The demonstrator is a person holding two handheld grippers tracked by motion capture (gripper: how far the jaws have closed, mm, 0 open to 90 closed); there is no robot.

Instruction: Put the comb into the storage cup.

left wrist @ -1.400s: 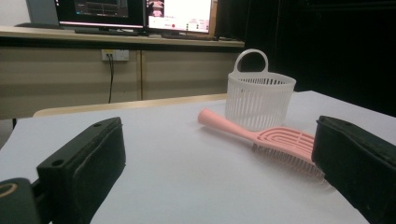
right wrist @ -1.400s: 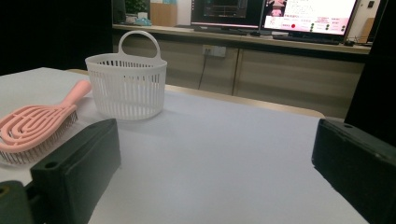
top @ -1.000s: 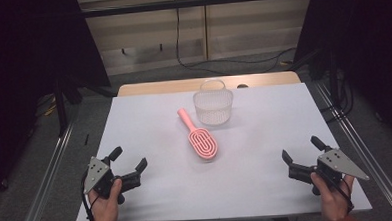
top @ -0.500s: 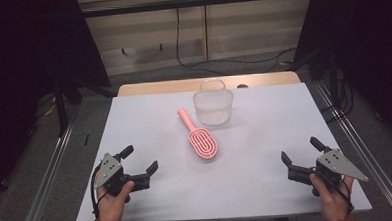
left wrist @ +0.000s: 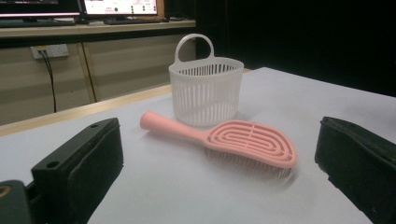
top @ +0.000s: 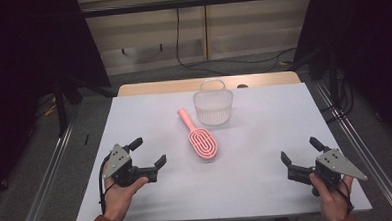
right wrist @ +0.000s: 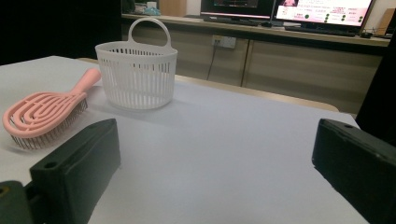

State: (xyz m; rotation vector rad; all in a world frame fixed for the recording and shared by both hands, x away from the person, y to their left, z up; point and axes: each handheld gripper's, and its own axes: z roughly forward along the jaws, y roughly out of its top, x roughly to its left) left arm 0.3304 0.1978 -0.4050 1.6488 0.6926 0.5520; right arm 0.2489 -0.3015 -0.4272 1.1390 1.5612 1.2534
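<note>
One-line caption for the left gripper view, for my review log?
Open left gripper faces a pink hairbrush lying bristles-down before a white slotted basket on the white table.

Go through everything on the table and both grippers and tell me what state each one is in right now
Pink hairbrush: flat on the table, bristles down, handle toward the basket, not held.
White basket: upright, handle up, looks empty, just beyond the brush handle.
Left gripper: open, holding nothing, aimed at the brush.
Right gripper: open, holding nothing, low near the table's right front.
</note>
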